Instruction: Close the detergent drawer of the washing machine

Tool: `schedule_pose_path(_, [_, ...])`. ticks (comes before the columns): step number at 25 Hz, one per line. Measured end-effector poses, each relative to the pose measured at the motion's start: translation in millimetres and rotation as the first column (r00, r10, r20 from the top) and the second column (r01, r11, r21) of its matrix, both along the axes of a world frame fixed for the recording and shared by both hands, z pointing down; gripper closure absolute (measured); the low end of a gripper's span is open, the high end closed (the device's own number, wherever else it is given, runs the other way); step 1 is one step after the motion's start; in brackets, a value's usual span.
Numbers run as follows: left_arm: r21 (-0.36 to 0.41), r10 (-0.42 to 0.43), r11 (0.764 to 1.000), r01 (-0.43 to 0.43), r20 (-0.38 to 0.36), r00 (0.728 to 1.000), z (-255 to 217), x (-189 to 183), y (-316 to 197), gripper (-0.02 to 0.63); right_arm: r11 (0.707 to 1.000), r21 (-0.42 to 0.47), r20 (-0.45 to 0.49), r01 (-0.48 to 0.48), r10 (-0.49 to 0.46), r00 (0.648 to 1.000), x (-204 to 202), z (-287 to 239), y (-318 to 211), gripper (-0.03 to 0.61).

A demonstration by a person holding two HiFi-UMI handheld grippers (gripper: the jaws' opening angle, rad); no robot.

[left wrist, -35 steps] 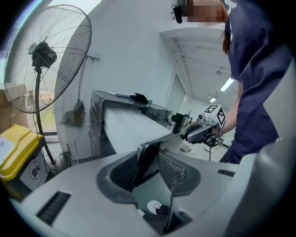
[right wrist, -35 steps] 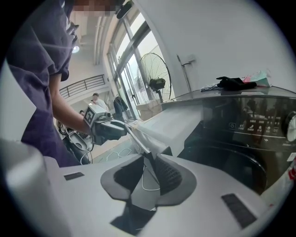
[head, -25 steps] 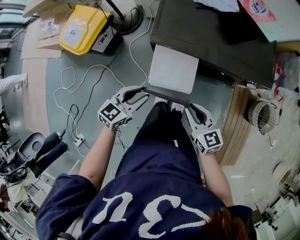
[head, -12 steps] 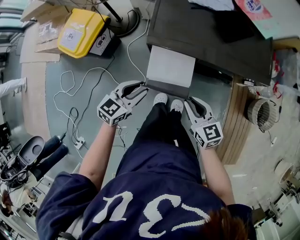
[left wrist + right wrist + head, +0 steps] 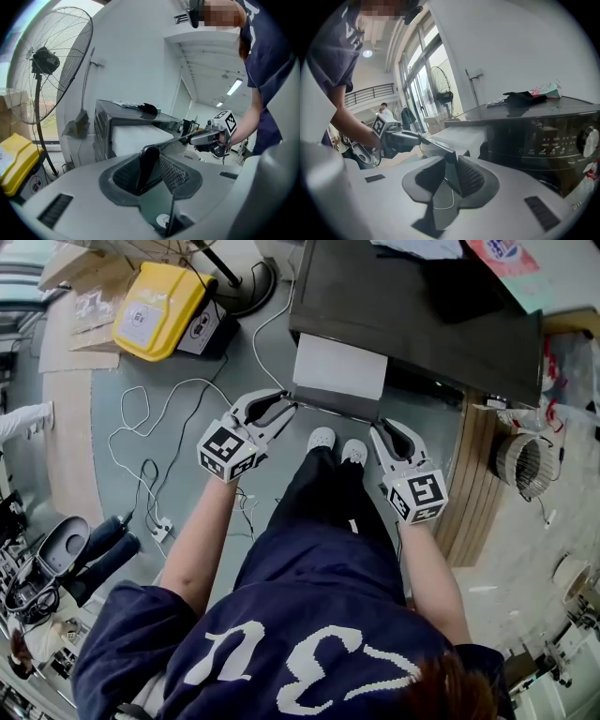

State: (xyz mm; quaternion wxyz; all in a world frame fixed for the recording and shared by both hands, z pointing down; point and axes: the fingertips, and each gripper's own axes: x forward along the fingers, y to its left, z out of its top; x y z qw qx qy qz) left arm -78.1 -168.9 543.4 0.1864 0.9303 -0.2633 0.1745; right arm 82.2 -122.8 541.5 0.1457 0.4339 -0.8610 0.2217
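Dark grey is the washing machine, and its detergent drawer stands out from the front of it as a pale block, toward the person's shoes. The left gripper is clamped on the left end of the drawer's front panel, and the right gripper is clamped on the right end. In each gripper view the thin dark panel sits between the two pads, with the ribbed pad against it.

I judge that the step in hand is the push itself: the hold is taken, but the drawer is not yet home. The next move, I think, calls for an even push from both sides, straight into the machine, so that the drawer does not go crooked and jam. After that the jaws should let go.

Only the head view shows how much of the drawer is out. Only the right gripper view shows the control panel with its dial and the dark cloth on top of the machine. The left gripper view shows the machine's bare side and the standing fan close by it, but no controls.
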Motion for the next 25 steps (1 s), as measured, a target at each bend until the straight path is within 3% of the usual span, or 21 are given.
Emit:
schedule_pose_path(16, [0.022,-0.089,0.996,0.09,-0.023,0.996,0.9,14.1,-81.0,0.472,0.993,0.022,0.009,-0.116,0.115,0.993,16.1,0.0,-80.7,0.472])
schedule_pose_path(25, [0.027,-0.212,0.977,0.212,0.006,0.977,4.9,16.0,-116.1,0.465,0.974,-0.014,0.011,-0.225,0.226,0.974,21.9,3.9,-114.5,0.463])
